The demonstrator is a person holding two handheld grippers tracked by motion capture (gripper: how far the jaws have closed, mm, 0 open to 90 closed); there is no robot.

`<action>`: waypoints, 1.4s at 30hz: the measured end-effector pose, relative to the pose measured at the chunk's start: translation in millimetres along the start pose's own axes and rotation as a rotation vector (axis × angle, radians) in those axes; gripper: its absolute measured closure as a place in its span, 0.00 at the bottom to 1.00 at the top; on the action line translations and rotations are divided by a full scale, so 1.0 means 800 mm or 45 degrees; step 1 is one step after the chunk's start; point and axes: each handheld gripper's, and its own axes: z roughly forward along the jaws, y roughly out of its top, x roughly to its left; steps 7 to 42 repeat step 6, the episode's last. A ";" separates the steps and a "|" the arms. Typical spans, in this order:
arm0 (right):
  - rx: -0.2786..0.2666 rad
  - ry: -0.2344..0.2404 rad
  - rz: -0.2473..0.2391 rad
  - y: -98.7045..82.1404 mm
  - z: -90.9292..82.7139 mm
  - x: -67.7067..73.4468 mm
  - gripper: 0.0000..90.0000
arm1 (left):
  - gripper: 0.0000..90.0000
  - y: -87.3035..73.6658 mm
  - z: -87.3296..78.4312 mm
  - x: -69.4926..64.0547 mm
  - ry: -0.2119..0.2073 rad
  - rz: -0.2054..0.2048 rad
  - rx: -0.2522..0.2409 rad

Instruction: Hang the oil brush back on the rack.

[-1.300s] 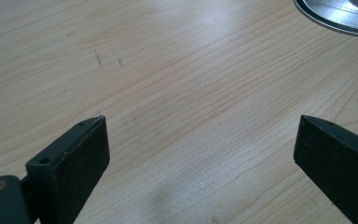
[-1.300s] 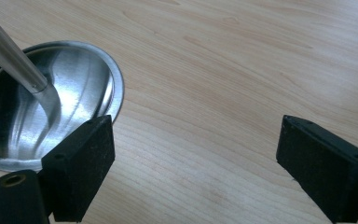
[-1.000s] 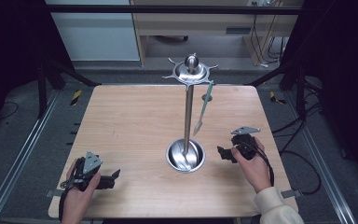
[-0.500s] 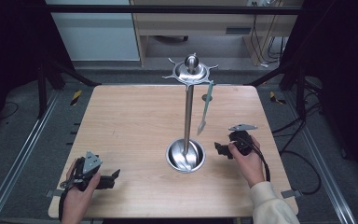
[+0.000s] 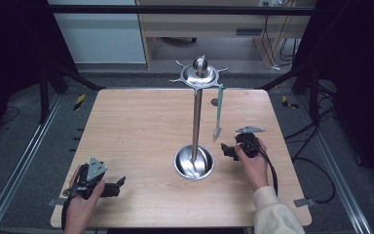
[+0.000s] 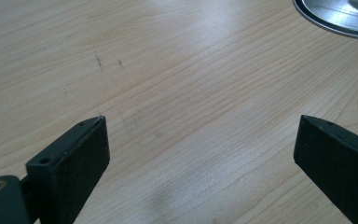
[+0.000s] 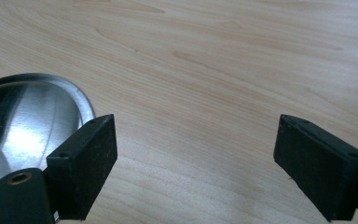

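A pale wooden table (image 5: 136,131) stands in a dim room, with grey floor on all sides, dark frame posts at the back corners and pale cabinets behind. Most of the tabletop is bare, widest on the left half and along the far edge. Near the middle, toward the person's side, a shiny metal stand (image 5: 195,122) rises from a round dished base (image 5: 193,162) to a hooked disc at the top. A thin green utensil (image 5: 218,113) hangs from a hook on the stand's right side, clear of the table. The left gripper (image 5: 118,185) rests near the front left corner, held in a hand, its jaws spread wide over bare wood. The right gripper (image 5: 227,150) sits just right of the base, jaws wide apart, holding nothing.
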 end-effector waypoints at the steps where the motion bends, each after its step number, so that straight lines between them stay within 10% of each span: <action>1: 0.000 0.000 -0.005 -0.001 0.000 -0.001 0.15 | 0.03 0.000 0.000 0.000 -0.001 0.002 0.000; 42: -0.020 0.013 -0.006 -0.011 -0.009 0.001 0.15 | 0.03 0.002 0.001 -0.001 -0.005 0.008 -0.003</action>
